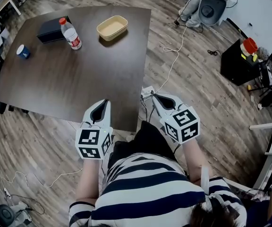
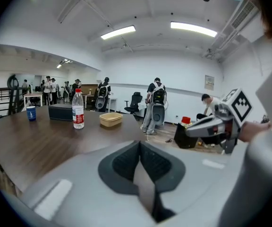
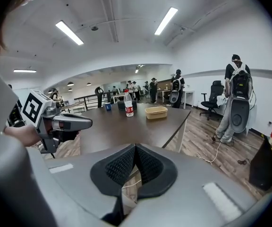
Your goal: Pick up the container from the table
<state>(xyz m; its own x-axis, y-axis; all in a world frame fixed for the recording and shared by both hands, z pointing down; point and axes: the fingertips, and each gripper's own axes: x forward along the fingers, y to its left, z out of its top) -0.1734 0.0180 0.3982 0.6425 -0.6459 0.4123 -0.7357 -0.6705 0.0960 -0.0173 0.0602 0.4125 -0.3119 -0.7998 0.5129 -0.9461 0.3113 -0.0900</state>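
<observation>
I'm holding my left gripper [image 1: 104,102] and right gripper [image 1: 156,97] by the table's [image 1: 79,79] near edge, the jaws of each pressed together and gripping nothing. The container [image 1: 112,27] is sitting well apart at 12 o'clock. A bottle [image 1: 71,33] is standing near its 9 o'clock, and beyond that is what is probably a cup [image 1: 23,51].

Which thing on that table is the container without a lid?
The tan container, a shallow open tub; the water bottle beside it wears a red cap.
</observation>
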